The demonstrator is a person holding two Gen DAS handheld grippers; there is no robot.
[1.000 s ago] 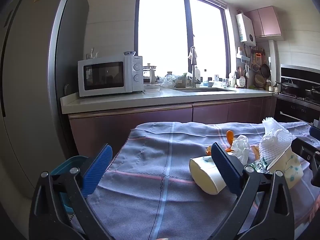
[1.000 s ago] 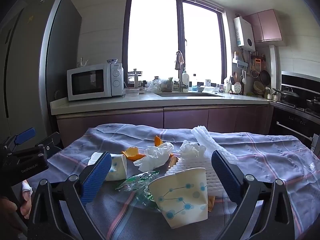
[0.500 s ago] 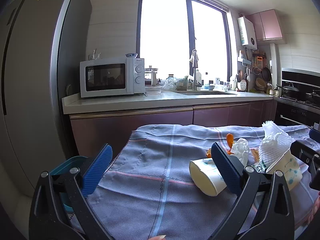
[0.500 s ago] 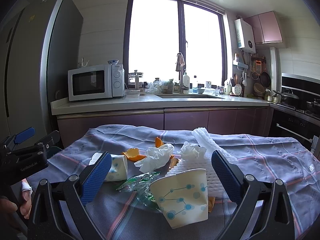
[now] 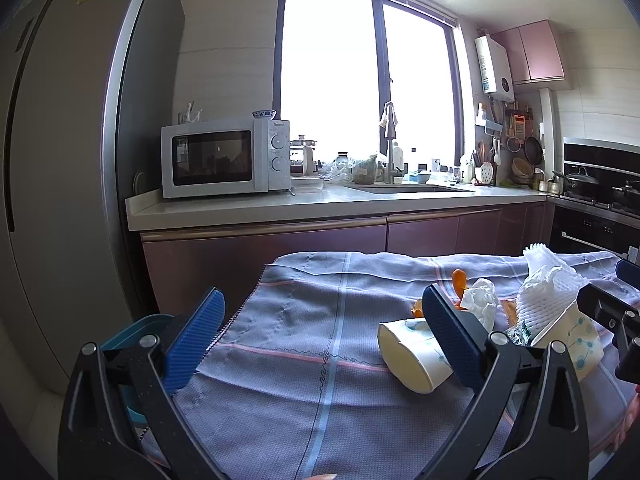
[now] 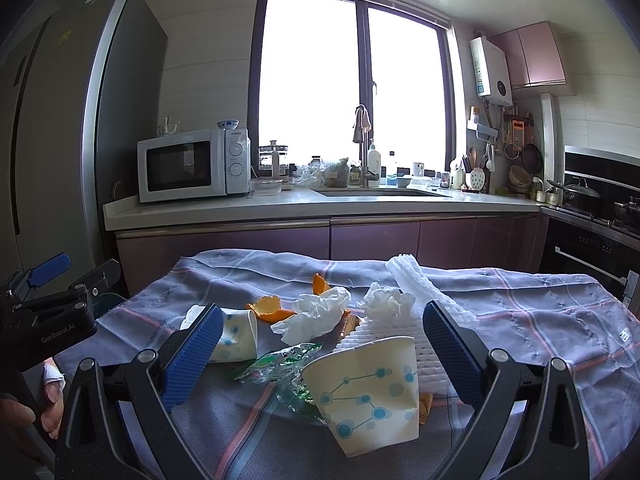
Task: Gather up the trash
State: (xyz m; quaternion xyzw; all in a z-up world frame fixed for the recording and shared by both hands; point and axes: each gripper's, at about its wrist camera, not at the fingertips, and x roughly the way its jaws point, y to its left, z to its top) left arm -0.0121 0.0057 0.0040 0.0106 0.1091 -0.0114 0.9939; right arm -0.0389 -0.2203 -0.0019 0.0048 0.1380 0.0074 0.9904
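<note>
Both grippers, left (image 5: 320,344) and right (image 6: 320,344), remain spread wide and empty, barely shifted over the past second. The trash pile is untouched on the cloth: near paper cup (image 6: 366,392), tipped cup (image 6: 236,336) left, tissues (image 6: 316,314) and orange peel (image 6: 270,307) farther back; collection has evidently not begun.

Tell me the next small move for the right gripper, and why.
Probably ease the right gripper forward and down over the upright paper cup: the gripper is open and empty, and the cup stands nearest, between its fingers' line, in front of the foam netting.
</note>
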